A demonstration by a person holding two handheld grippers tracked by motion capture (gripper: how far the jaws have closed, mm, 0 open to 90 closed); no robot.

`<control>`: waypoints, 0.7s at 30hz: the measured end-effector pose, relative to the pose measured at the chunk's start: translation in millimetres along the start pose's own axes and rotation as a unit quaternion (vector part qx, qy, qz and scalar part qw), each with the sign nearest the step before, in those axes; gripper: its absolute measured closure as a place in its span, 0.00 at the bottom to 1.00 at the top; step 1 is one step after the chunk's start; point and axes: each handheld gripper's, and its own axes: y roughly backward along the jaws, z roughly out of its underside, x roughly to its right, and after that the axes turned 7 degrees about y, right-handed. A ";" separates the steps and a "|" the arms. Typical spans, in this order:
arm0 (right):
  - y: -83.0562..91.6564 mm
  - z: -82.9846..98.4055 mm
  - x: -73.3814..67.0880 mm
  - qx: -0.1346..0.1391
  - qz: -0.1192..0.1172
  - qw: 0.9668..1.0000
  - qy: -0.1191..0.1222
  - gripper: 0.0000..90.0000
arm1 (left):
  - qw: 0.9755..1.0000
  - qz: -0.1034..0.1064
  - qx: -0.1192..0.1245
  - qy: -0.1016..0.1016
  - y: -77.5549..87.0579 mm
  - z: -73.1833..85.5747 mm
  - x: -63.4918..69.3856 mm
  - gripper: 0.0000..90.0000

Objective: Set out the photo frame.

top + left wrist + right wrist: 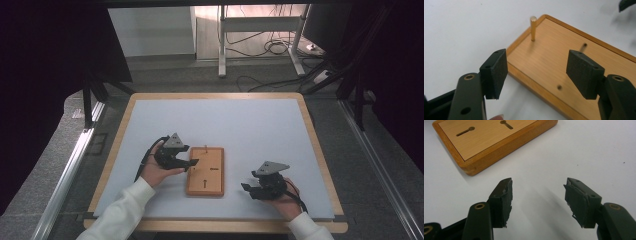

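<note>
Both grippers stand with their jaws apart and nothing between the pads. Held in the person's left hand, the left gripper (192, 163) hangs over the left edge of a wooden board (212, 175), its tips pointing toward the board's middle; in the left gripper view its two black pads (499, 72) frame the board's near edge and bare surface without touching either. A brass-coloured peg (533, 28) stands upright near one corner of the board, beyond the open jaws, and small holes show in the wood around it. The right gripper (248, 189) rests low at the board's right side, well clear of it, over the pale grey table mat (260, 130). In the right gripper view its worn pads (506, 200) hover above bare mat, with the board's corner and two keyhole-shaped slots (465, 131) lying ahead.
</note>
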 end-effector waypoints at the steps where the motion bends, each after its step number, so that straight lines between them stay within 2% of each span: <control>1: 0.4 0.3 0.3 -0.001 0.001 1.000 0.001 0.44 | 1.000 0.000 0.000 0.000 -3.4 -2.5 -1.5 0.38; 5: 1.5 0.9 1.2 -0.001 0.004 1.000 0.001 0.44 | 1.000 0.006 0.001 -0.006 -17.8 -13.2 -5.4 0.40; 12: 0.1 1.3 1.1 -0.006 0.005 1.000 0.003 0.43 | 0.999 0.021 -0.002 -0.024 -37.7 -25.9 -1.7 0.50; 16: 0.1 1.4 1.1 -0.007 0.006 1.000 0.003 0.43 | 0.999 0.023 -0.013 -0.040 -46.3 -29.2 -1.5 0.61; 21: 0.0 1.6 1.4 -0.007 0.006 1.000 0.003 0.43 | 0.999 0.035 -0.011 -0.029 -51.7 -27.7 -5.6 0.76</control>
